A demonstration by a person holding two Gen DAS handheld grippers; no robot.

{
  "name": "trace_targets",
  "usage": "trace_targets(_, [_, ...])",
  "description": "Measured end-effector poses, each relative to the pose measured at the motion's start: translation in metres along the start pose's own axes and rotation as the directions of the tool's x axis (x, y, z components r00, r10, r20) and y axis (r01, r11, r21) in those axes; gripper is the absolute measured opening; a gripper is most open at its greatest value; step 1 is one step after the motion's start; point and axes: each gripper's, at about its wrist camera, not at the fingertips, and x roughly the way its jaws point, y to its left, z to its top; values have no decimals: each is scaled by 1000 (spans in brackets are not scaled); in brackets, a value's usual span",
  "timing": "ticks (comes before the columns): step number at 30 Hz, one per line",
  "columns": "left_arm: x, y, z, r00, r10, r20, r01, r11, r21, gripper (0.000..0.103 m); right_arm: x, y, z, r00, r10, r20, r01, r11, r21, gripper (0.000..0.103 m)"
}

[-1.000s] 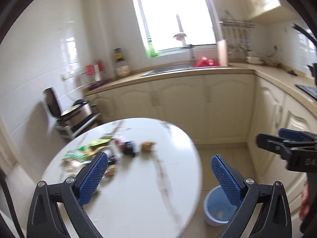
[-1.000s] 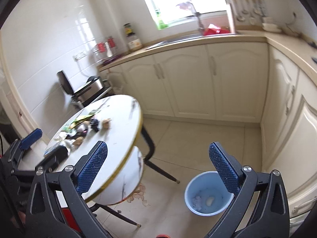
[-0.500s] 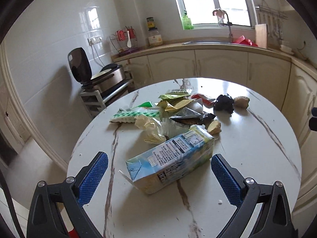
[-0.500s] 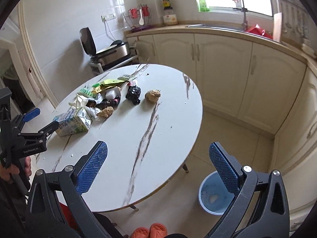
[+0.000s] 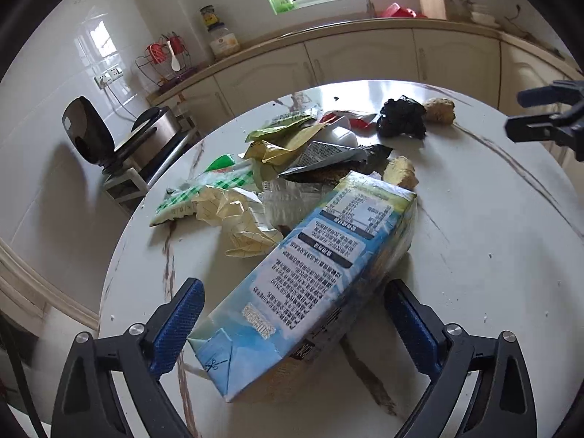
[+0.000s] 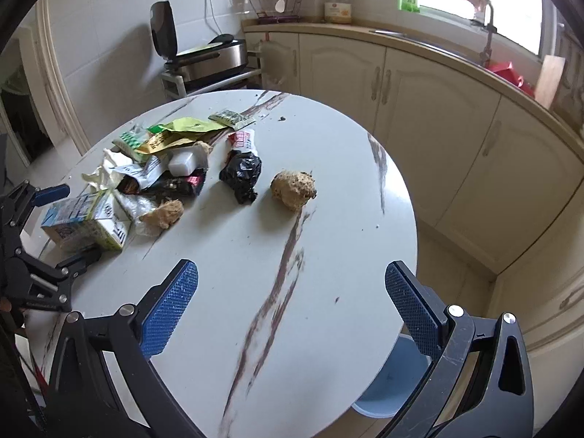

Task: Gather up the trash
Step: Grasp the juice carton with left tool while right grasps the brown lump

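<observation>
A blue and yellow milk carton (image 5: 310,281) lies on its side on the round white marble table (image 5: 492,255). My left gripper (image 5: 294,323) is open, its blue pads either side of the carton's near end. The carton also shows in the right wrist view (image 6: 85,224). Behind it lies a pile of wrappers (image 5: 277,157), a black bag (image 6: 242,175) and two brown lumps (image 6: 294,189). My right gripper (image 6: 292,303) is open and empty above the table's near side.
A blue bin (image 6: 392,390) stands on the floor under the table's edge, partly hidden. Cream cabinets (image 6: 419,102) run along the back and right. A grill on a rack (image 6: 208,60) stands by the wall.
My left gripper has moved forward and down to straddle the carton. My right gripper has swung in over the table, and the bin has slid under the table's edge in its view.
</observation>
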Motion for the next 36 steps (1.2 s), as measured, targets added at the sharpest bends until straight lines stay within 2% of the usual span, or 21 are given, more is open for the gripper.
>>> trace_targets(6, [-22,3,2,1000,13,-16,-13,1000,-12,67,37,-1,30,999,-15,-40,13,999,-43,102])
trace_targets(8, [-47,22,-4,1000,2,-24,-3,999,-40,63,49,1,37,998,-24,-56,21,998,-57,98])
trace_targets(10, [-65,28,-15,1000,-5,-26,3,998,-61,61,59,3,43,997,-31,-65,26,997,-75,89])
trace_targets(11, [-68,30,-16,1000,1,-25,-3,998,-67,61,64,4,45,997,-32,-75,25,996,-87,80])
trace_targets(12, [-66,39,-14,1000,2,-26,-4,997,-74,56,70,5,47,995,-40,-88,31,995,-95,71])
trace_targets(14, [-72,39,-16,999,-32,-13,31,995,-98,52,73,5,47,996,-20,-87,12,996,-93,65])
trace_targets(15, [-76,39,-17,999,-48,-10,47,993,-110,49,74,4,48,996,-18,-89,10,996,-91,54])
trace_targets(16, [-79,39,-17,999,-48,-7,47,992,-117,47,73,3,49,996,-4,-87,-3,996,-88,50])
trace_targets(17, [-81,39,-18,999,-50,-6,49,991,-128,47,72,4,49,996,13,-86,-21,996,-90,36])
trace_targets(18, [-83,38,-17,999,-54,-6,52,990,-134,44,72,5,48,996,17,-82,-25,995,-98,35])
trace_targets(19, [-85,37,-18,998,-63,-7,61,988,-139,35,70,5,46,997,19,-75,-27,994,-102,35])
trace_targets(23, [-93,37,-19,996,-88,-2,87,981,-174,34,52,-2,33,992,120,-46,-122,992,-45,34])
trace_targets(28, [-105,36,-26,997,-75,-9,71,972,-225,34,19,-7,9,976,216,-1,-216,976,9,34])
trace_targets(33, [-131,27,-23,998,-60,15,62,964,-260,34,-17,-14,-15,960,273,56,-275,960,41,34])
trace_targets(36, [-146,10,-12,997,-63,36,70,966,-251,34,-36,-24,-27,954,286,92,-292,954,61,34])
